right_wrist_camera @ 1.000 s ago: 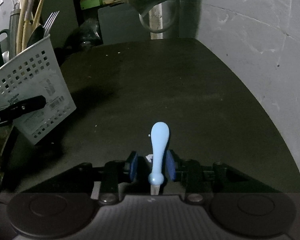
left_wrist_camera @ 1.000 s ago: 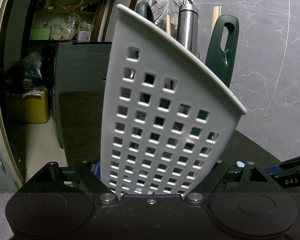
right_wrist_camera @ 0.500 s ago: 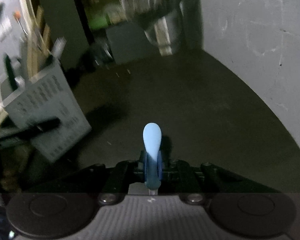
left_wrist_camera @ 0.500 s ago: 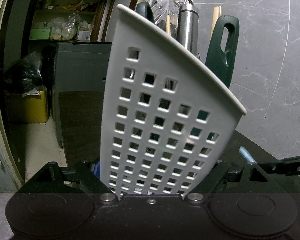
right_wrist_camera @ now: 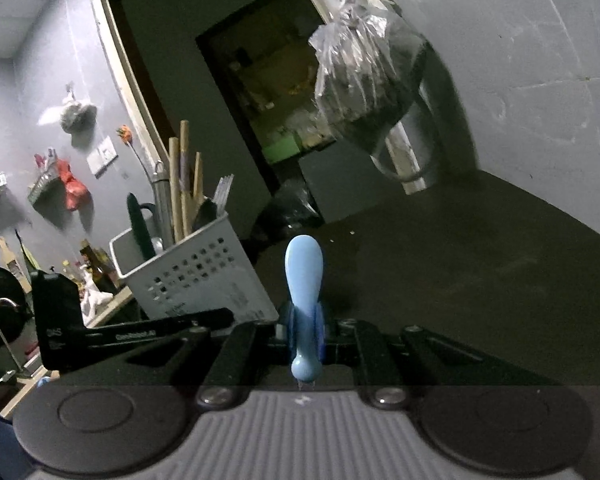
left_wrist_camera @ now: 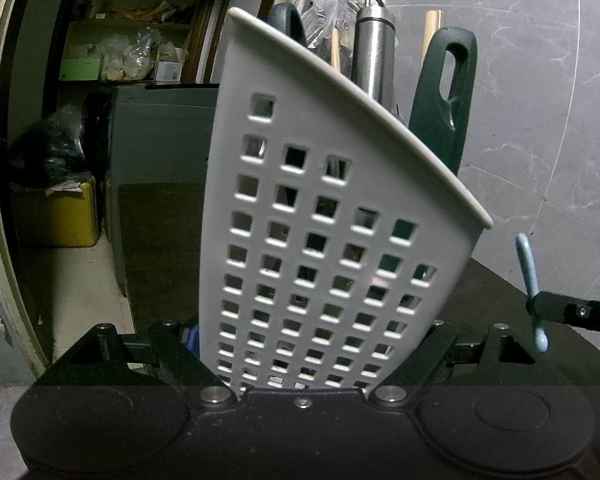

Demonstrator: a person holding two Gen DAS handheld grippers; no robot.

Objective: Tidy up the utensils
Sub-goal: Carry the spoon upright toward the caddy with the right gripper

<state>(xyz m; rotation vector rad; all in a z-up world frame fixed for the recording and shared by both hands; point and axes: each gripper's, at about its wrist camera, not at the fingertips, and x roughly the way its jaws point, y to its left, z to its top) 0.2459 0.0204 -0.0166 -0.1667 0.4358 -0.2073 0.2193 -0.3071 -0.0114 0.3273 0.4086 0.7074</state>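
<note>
My left gripper [left_wrist_camera: 304, 360] is shut on a white perforated utensil basket [left_wrist_camera: 324, 240] and holds it tilted. The basket holds a dark green handle [left_wrist_camera: 444, 92], a steel handle [left_wrist_camera: 374, 64] and wooden sticks. In the right wrist view the basket [right_wrist_camera: 192, 272] stands left of centre with the left gripper [right_wrist_camera: 140, 332] at its base. My right gripper [right_wrist_camera: 303, 330] is shut on a light blue spoon [right_wrist_camera: 303, 276], raised above the dark table. The spoon also shows in the left wrist view [left_wrist_camera: 530, 280], to the right of the basket.
The dark tabletop [right_wrist_camera: 460, 280] runs to a grey wall [right_wrist_camera: 540, 80] on the right. A plastic bag [right_wrist_camera: 364, 76] hangs above the table's far end. A doorway [left_wrist_camera: 100, 80] with shelves and a yellow box [left_wrist_camera: 56, 216] lies left of the basket.
My right gripper closed on the blue spoon and lifted it off the table, tilting upward and toward the basket. The left gripper and basket have not moved.
</note>
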